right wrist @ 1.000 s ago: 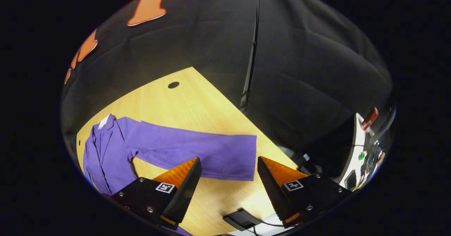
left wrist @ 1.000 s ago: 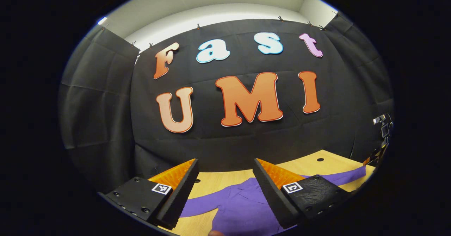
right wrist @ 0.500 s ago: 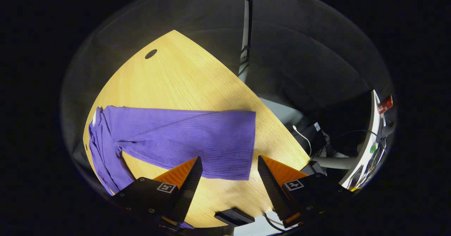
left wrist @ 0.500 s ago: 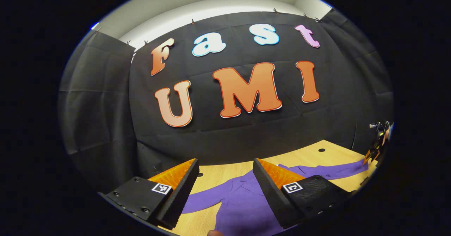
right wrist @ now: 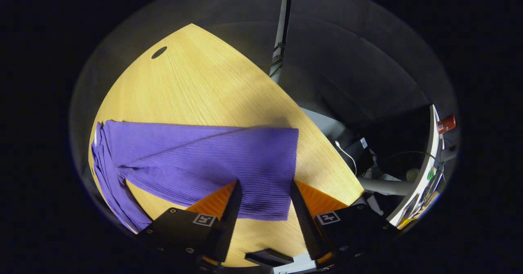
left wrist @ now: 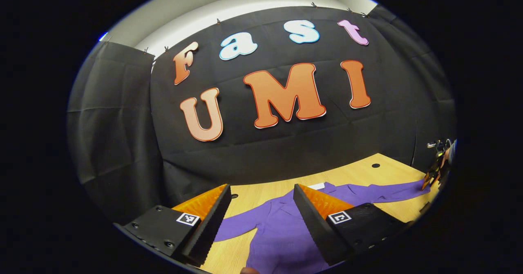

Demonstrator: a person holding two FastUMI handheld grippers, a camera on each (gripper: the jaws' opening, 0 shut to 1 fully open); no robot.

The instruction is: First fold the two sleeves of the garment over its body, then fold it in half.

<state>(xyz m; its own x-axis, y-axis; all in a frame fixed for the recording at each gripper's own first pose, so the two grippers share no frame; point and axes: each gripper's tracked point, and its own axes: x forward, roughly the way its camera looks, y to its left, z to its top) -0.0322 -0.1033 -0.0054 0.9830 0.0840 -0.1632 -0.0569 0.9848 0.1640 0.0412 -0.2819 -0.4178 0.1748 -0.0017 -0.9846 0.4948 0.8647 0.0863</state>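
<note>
Since the earlier frames the right gripper [right wrist: 263, 190] has come down toward the cuff end of the purple garment's [right wrist: 196, 159] sleeve [right wrist: 229, 163], and its fingers [right wrist: 231, 214] have narrowed from a wide spread to a smaller gap, with the sleeve's end between their tips; whether they press on the cloth cannot be told. The left gripper's view has tipped slightly down, so more of the desk [left wrist: 261, 194] shows.

In the left gripper view, going left to right: the left gripper [left wrist: 261, 196] hovers with its fingers [left wrist: 206, 229] spread wide and nothing between them. Under and beyond them the garment [left wrist: 282, 229] lies flat on the wooden desk, one sleeve [left wrist: 237, 227] running out to the left, the body in the middle, a small white tag [left wrist: 316, 186] at the collar, and the other sleeve [left wrist: 384, 192] stretching to the right edge. There the other gripper [left wrist: 429, 180] stands at the sleeve's end, with part of a hand [left wrist: 447, 155] holding it.

In the right gripper view, left to right: the garment's body bunches at the left edge, the sleeve runs across the desk [right wrist: 196, 90] toward the fingers, and a dark hole [right wrist: 158, 52] sits in the desk's far corner. Off the desk's right side are a grey pole [right wrist: 280, 37], cables [right wrist: 347, 153] and a white shelf edge [right wrist: 425, 171] with a red item [right wrist: 446, 123].
</note>
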